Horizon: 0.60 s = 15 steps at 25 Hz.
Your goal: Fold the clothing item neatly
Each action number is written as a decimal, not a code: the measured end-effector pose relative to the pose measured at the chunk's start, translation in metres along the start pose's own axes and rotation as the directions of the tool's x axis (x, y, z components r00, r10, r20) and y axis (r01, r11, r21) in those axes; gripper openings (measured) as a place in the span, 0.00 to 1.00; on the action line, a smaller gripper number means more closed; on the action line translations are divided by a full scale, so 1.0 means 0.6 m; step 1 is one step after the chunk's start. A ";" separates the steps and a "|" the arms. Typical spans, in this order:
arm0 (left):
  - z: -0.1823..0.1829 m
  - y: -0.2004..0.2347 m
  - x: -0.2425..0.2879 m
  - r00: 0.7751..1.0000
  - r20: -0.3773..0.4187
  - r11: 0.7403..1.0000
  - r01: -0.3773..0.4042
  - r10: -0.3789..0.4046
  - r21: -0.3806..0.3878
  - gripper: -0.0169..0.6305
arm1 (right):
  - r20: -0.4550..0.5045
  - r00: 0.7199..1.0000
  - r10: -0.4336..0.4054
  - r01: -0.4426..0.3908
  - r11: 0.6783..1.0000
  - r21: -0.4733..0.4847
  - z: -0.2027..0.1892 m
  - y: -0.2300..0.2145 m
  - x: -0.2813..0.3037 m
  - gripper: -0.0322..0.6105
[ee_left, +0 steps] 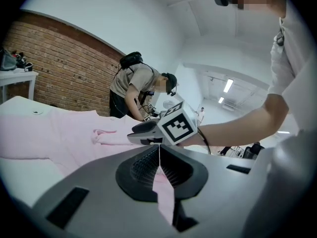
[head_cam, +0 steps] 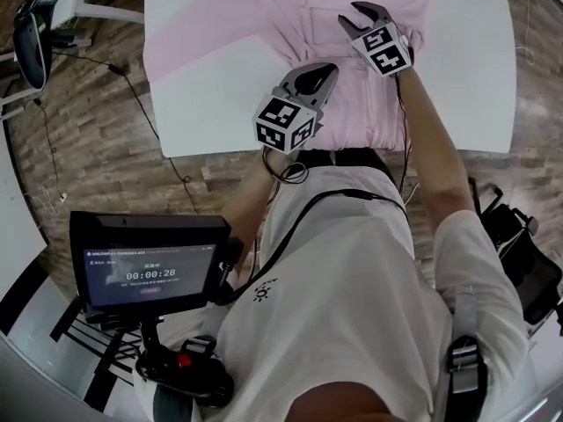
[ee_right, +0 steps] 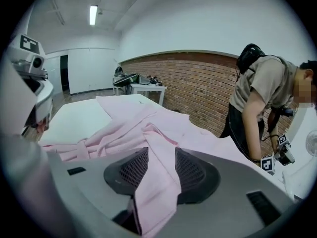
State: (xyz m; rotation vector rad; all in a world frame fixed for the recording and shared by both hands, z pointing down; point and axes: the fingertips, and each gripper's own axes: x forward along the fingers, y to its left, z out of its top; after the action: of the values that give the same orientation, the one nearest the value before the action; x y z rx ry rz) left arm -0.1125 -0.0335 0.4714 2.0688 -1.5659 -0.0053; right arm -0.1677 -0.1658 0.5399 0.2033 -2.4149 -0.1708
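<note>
A white table stands on a wood-plank floor. The room has pale walls and one brick wall. Another person bends over by that wall, and a second table stands farther back. A screen on a stand sits at the wearer's left hip.

The table's near edge runs just in front of the wearer's waist. A pink shirt covers the middle of the table. Bare white top shows on both sides of it, and the right side is the wider. The shirt lies spread out at the far side and is gathered into long folds toward the near edge, which it reaches.

The left gripper is over the shirt's near left part, close to the table's edge. Its jaws are pressed together on a thin pinch of the pink cloth, which hangs out below them. The right gripper is farther out, over the shirt's right part. Its jaws stand well apart, and a band of the shirt lies loose in the gap and runs on into the folds ahead. The band may brush the pads, but the picture does not settle that.
</note>
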 end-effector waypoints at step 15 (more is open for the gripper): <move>0.083 0.274 0.186 0.926 -0.115 0.798 -0.243 0.360 0.551 0.11 | 0.006 0.998 -0.065 0.064 0.991 0.120 -0.066 -0.145 0.024 0.29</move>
State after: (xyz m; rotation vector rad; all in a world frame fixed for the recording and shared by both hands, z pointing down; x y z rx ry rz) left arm -0.2387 -0.1831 0.5323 2.0748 -1.8900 0.8341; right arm -0.1435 -0.2567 0.5629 0.3360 -2.4314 -0.0565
